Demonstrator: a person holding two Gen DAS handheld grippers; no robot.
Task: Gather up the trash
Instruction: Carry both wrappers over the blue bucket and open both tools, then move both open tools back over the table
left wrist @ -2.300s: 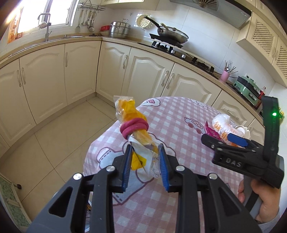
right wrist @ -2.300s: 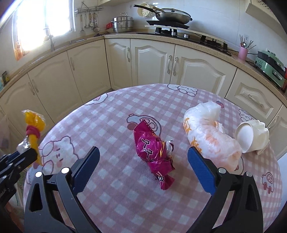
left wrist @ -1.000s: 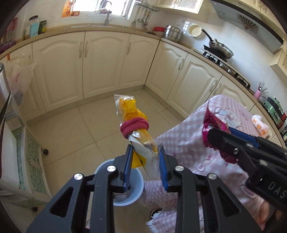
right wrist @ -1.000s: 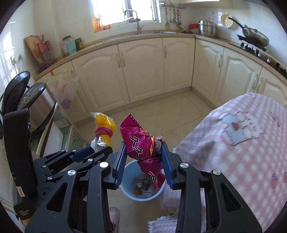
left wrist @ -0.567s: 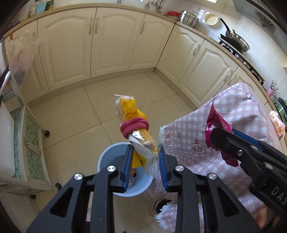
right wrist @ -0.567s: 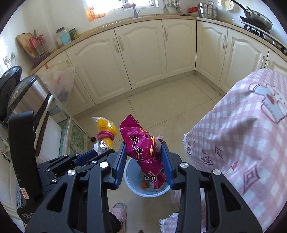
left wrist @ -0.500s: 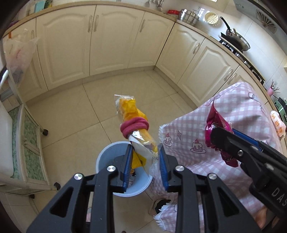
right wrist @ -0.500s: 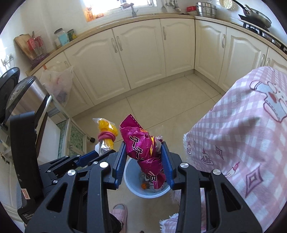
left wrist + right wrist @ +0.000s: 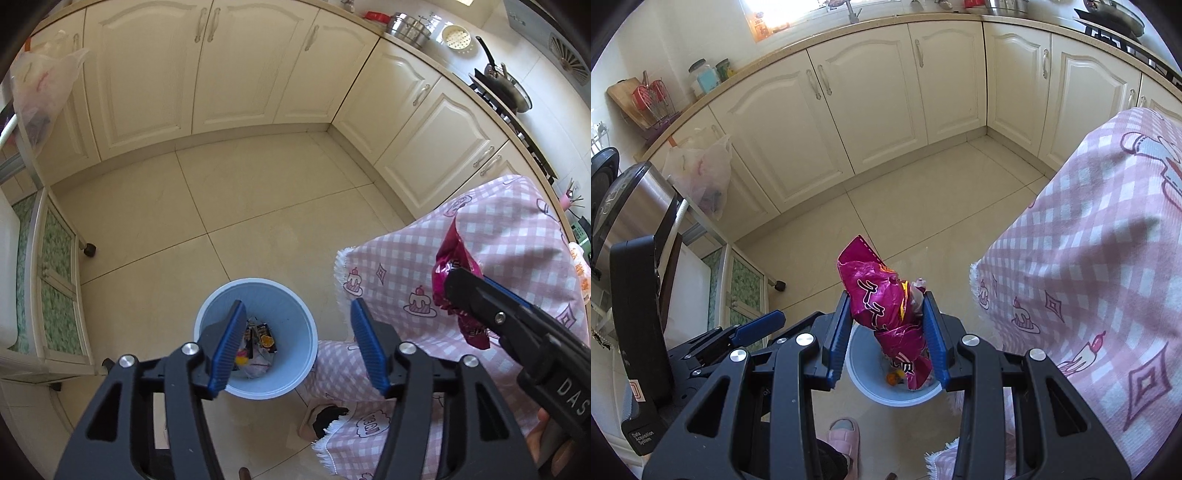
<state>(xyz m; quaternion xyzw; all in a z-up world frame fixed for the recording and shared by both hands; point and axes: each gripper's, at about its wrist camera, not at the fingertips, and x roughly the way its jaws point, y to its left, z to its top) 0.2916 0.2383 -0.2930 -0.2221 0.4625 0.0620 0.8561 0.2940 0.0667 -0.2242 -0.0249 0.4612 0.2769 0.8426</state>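
A light blue trash bin (image 9: 295, 321) stands on the tiled floor beside the table, with several wrappers in it. My left gripper (image 9: 295, 347) is open and empty above the bin. My right gripper (image 9: 886, 332) is shut on a crumpled magenta snack wrapper (image 9: 882, 306) and holds it above the bin (image 9: 871, 387). The wrapper also shows in the left wrist view (image 9: 454, 266), to the right of the bin, with the right gripper (image 9: 480, 295) around it. The left gripper shows in the right wrist view (image 9: 757, 328) at the lower left.
The table with a pink checked cloth (image 9: 498, 251) is right of the bin. Cream cabinets (image 9: 221, 74) line the far walls. A wheeled cart (image 9: 55, 295) stands on the left. A white plastic bag (image 9: 701, 170) hangs on it. A pink slipper (image 9: 842, 439) is near the bin.
My left gripper has opened and the yellow bag with the pink band is gone from it. The right gripper still holds the magenta wrapper over the bin.
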